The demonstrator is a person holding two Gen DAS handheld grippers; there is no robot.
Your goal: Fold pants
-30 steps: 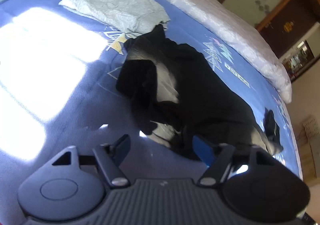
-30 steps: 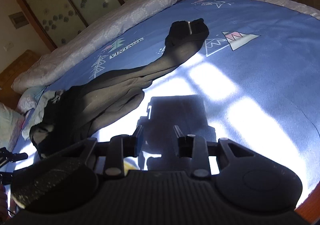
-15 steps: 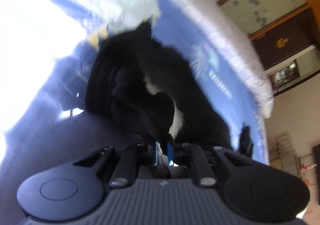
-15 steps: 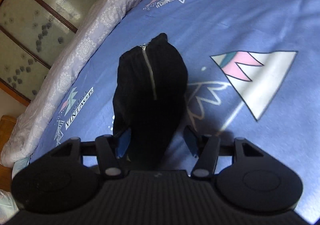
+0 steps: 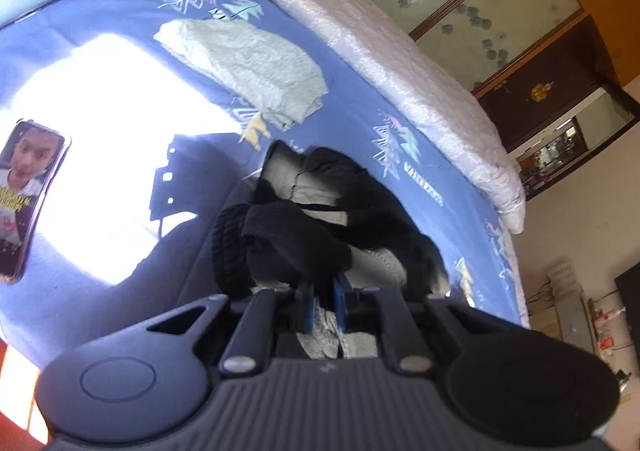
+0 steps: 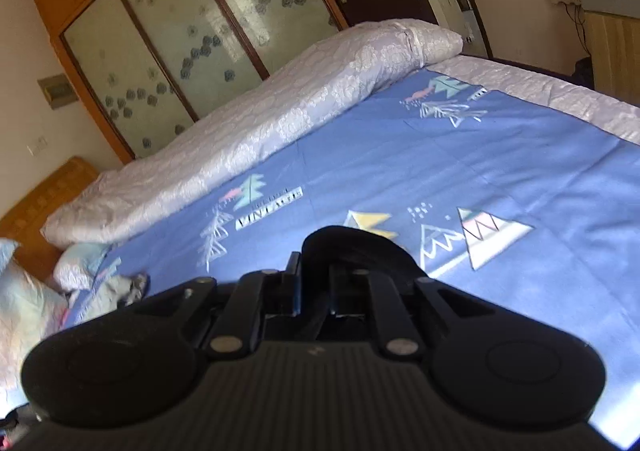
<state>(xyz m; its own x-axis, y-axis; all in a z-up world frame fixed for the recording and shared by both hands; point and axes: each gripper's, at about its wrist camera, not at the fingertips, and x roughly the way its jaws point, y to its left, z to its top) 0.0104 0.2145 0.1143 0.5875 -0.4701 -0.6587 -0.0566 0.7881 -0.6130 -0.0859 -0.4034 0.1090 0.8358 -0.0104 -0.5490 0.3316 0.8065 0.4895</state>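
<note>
The black pants point(image 5: 320, 227) with a pale lining lie bunched on the blue bed sheet point(image 5: 120, 251). My left gripper point(image 5: 323, 301) is shut on the waist end of the pants, with pale lining fabric pinched between its blue pads. My right gripper point(image 6: 314, 291) is shut on the black leg end of the pants point(image 6: 348, 247), which bulges up over the fingers and is lifted above the sheet point(image 6: 480, 171). The stretch of pants between the two grippers is hidden in both views.
A folded pale green garment point(image 5: 248, 67) lies beyond the pants. A phone point(image 5: 28, 195) lies at the sheet's left edge. A rolled white quilt point(image 6: 260, 123) runs along the far side of the bed, with a wardrobe point(image 6: 192, 27) behind. Pillows point(image 6: 24, 311) sit at the head.
The left gripper closed on the waist end and lifted it. The right gripper moved to the leg end, closed on it and raised it off the sheet.
</note>
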